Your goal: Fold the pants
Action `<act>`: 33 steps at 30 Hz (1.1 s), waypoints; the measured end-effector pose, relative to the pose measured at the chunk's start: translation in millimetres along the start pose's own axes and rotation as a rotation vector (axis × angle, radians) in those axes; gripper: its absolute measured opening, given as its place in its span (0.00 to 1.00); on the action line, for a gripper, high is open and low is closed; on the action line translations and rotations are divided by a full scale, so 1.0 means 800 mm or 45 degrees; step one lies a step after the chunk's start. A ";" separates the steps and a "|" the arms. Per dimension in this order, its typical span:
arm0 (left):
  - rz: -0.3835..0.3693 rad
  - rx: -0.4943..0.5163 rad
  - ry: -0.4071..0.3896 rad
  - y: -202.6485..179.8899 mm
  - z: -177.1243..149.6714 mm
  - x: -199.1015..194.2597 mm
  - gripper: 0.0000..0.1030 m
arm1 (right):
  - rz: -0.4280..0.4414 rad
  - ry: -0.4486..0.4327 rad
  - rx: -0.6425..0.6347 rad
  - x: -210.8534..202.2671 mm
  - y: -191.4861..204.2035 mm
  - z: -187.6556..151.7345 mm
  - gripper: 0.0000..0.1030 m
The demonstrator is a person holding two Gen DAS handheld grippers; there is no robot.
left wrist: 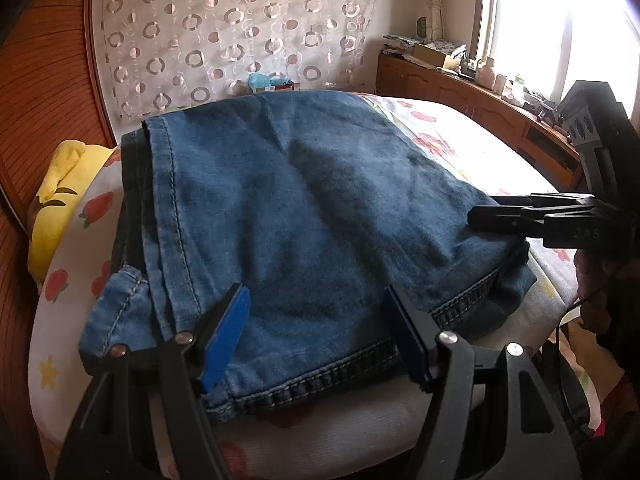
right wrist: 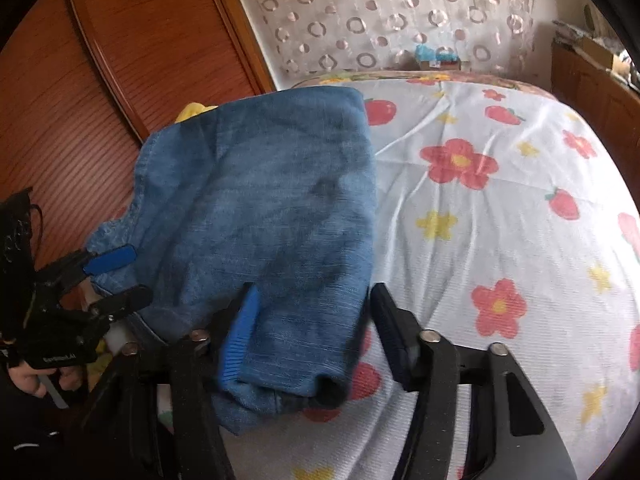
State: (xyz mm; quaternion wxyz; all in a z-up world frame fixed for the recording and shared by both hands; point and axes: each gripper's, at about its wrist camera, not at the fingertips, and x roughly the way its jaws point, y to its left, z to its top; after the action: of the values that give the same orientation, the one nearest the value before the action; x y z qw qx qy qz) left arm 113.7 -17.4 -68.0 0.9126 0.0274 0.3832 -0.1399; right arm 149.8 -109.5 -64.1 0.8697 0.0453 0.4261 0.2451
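Two wrist views show the pants lying as a compact folded denim stack near the front edge of the bed, hems toward the cameras. Nearest the left wrist camera, the left gripper hangs with its jaws spread over the near hem, blue pads clear of the cloth and pinching nothing. In the right wrist view, the right gripper likewise has its jaws apart around the near right corner of the pants; the left pad lies against the denim, yet no pinch is evident. Judged from how the layers lie, most folding appears done: several thicknesses are stacked and the edges roughly aligned, with perhaps one further fold or a smoothing left. Only the left wrist view shows the stitched hems and seam, a loose flap at the stack's near left corner, the yellow pillow beside the stack, and further back the cabinet under the bright window. Only the right wrist view shows the open floral sheet to the right, and the hand holding the left gripper.
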 end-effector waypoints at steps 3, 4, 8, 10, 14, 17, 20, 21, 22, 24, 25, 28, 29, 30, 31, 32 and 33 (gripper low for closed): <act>-0.002 -0.003 -0.002 0.001 -0.003 0.001 0.67 | 0.052 0.010 0.014 0.003 0.003 0.002 0.24; 0.000 -0.002 -0.002 0.001 -0.003 0.000 0.67 | 0.073 0.014 0.027 0.003 0.003 0.005 0.20; -0.018 -0.014 0.005 0.007 -0.003 -0.004 0.67 | 0.120 -0.030 0.037 -0.012 0.007 0.018 0.07; -0.007 -0.030 -0.008 0.014 -0.003 -0.014 0.67 | 0.134 -0.076 0.005 -0.028 0.019 0.029 0.06; 0.011 -0.063 -0.043 0.032 -0.003 -0.037 0.67 | 0.157 -0.131 -0.074 -0.049 0.050 0.053 0.06; 0.040 -0.093 -0.082 0.053 -0.003 -0.063 0.67 | 0.180 -0.160 -0.151 -0.057 0.086 0.075 0.06; 0.070 -0.121 -0.121 0.076 -0.003 -0.089 0.67 | 0.214 -0.182 -0.212 -0.056 0.120 0.092 0.06; 0.080 -0.127 -0.129 0.082 -0.003 -0.096 0.67 | 0.224 -0.186 -0.233 -0.055 0.133 0.097 0.06; 0.091 -0.131 -0.136 0.088 -0.002 -0.103 0.67 | 0.231 -0.191 -0.249 -0.053 0.143 0.100 0.06; 0.117 -0.136 -0.156 0.101 -0.002 -0.120 0.67 | 0.257 -0.191 -0.270 -0.047 0.162 0.107 0.06; 0.131 -0.139 -0.164 0.107 -0.002 -0.128 0.67 | 0.271 -0.190 -0.282 -0.042 0.172 0.109 0.06; 0.159 -0.153 -0.181 0.122 -0.002 -0.145 0.67 | 0.298 -0.182 -0.314 -0.032 0.192 0.110 0.06; 0.164 -0.155 -0.185 0.125 -0.003 -0.147 0.67 | 0.306 -0.177 -0.325 -0.028 0.198 0.111 0.06; 0.171 -0.159 -0.190 0.129 -0.001 -0.151 0.67 | 0.315 -0.171 -0.333 -0.024 0.205 0.110 0.06; 0.175 -0.162 -0.193 0.132 0.000 -0.153 0.67 | 0.323 -0.165 -0.340 -0.020 0.210 0.109 0.06; 0.180 -0.166 -0.196 0.136 0.001 -0.155 0.67 | 0.332 -0.159 -0.346 -0.017 0.215 0.110 0.06; 0.184 -0.172 -0.200 0.140 0.000 -0.157 0.67 | 0.341 -0.152 -0.350 -0.012 0.221 0.109 0.06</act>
State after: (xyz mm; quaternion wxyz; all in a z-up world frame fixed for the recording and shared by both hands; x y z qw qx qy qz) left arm 60.9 119.3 14.7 0.9473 -0.0175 0.3159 -0.0493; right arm 143.1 51.8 49.1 0.8510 -0.0031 0.3266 0.4112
